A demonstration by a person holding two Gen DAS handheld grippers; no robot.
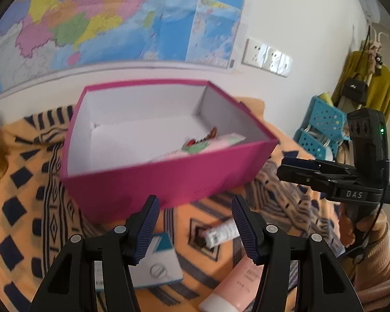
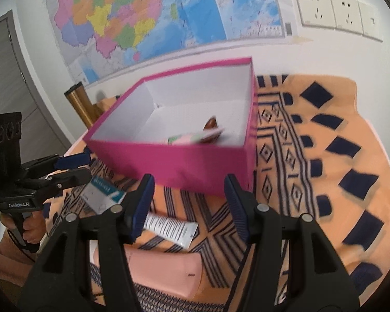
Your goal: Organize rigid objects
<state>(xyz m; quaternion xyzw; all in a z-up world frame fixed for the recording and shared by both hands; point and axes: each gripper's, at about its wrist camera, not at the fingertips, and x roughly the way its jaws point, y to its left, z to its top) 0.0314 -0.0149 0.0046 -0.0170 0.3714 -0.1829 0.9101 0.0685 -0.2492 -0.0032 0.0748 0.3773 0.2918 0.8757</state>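
Note:
A magenta box (image 1: 169,182) (image 2: 195,166) with a white inside stands on the patterned orange cloth. A pink-and-green tube (image 1: 210,143) (image 2: 195,137) and a small brown thing (image 2: 212,122) lie inside it. In front of the box lie a white-and-blue carton (image 1: 161,262) (image 2: 101,195), a small white tube (image 1: 222,232) (image 2: 170,227) and a pink tube (image 1: 236,283) (image 2: 166,273). My left gripper (image 1: 195,231) is open and empty above the carton and small tube. My right gripper (image 2: 187,208) is open and empty above the small white tube.
The orange cloth (image 2: 351,156) covers the table up to the wall with a map (image 1: 91,18) and sockets (image 2: 335,10). A gold cylinder (image 2: 80,101) stands left of the box. Blue baskets (image 1: 322,127) and hanging clothes are off to the right.

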